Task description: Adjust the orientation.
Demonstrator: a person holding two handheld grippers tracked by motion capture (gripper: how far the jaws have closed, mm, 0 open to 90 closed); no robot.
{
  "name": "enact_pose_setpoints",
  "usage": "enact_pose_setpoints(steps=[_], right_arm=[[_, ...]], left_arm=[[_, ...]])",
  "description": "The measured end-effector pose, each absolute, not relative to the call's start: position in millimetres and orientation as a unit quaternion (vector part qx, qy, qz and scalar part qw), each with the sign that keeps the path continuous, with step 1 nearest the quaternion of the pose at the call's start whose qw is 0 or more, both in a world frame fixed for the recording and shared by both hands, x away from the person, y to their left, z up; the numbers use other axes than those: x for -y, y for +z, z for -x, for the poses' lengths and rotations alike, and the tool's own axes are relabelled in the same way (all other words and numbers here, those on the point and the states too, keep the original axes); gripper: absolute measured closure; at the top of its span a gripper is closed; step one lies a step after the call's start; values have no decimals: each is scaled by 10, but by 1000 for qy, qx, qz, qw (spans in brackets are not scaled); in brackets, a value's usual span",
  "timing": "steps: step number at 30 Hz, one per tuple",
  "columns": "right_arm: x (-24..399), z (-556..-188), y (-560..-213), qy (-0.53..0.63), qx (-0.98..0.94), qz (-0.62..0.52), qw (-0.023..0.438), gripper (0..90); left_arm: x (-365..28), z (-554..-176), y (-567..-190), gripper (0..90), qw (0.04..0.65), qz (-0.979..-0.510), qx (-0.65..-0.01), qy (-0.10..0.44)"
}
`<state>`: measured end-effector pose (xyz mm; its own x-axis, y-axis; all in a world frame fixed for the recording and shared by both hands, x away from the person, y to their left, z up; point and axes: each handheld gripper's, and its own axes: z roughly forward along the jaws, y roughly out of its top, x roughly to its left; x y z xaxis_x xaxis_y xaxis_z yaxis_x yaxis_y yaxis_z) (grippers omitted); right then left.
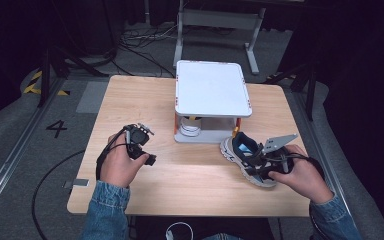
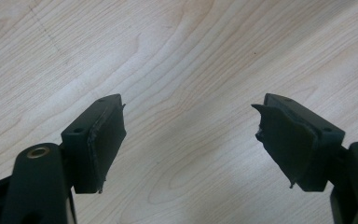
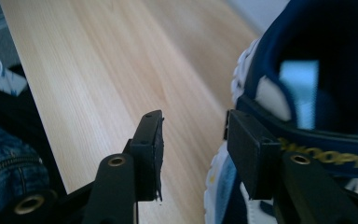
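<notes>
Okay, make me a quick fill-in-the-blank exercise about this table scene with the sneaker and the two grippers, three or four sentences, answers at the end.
1. The sneaker lies on the wooden table beside the person's ____ gripper.
2. The left gripper has its jaws ____, with bare wood between them.
3. The white tray sits on a small ____ near the middle of the table.
4. The lining of the sneaker's opening is ____.

Missing words: right; open; stand; blue

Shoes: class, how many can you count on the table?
1. A blue and white shoe lies on the table's right side, in front of the white stand, beside the right tongs. Another may be hidden under the stand.
</notes>
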<state>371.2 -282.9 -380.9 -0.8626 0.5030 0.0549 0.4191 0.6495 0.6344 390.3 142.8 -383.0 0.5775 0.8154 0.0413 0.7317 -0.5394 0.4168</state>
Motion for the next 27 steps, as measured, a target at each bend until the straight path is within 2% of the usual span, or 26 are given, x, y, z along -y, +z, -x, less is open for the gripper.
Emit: enact_pose_setpoints(steps=[8, 11, 14, 27], right_arm=[[2934, -3932, -3633, 383, -865, -311, 89, 559], [2918, -4064, -3601, 405, -842, -346, 83, 550], [2878, -4214, -3605, 390, -841, -363, 92, 552], [2396, -4635, -3586, 346, -859, -360, 113, 550]], left_arm=[[-1561, -3779, -3897, 235, 180, -862, -461, 108], [-1640, -3740, -3931, 236, 172, -856, -475, 107], [-1696, -3719, -3945, 236, 168, -853, -483, 103], [-1591, -3828, -3968, 236, 168, -862, -468, 98]])
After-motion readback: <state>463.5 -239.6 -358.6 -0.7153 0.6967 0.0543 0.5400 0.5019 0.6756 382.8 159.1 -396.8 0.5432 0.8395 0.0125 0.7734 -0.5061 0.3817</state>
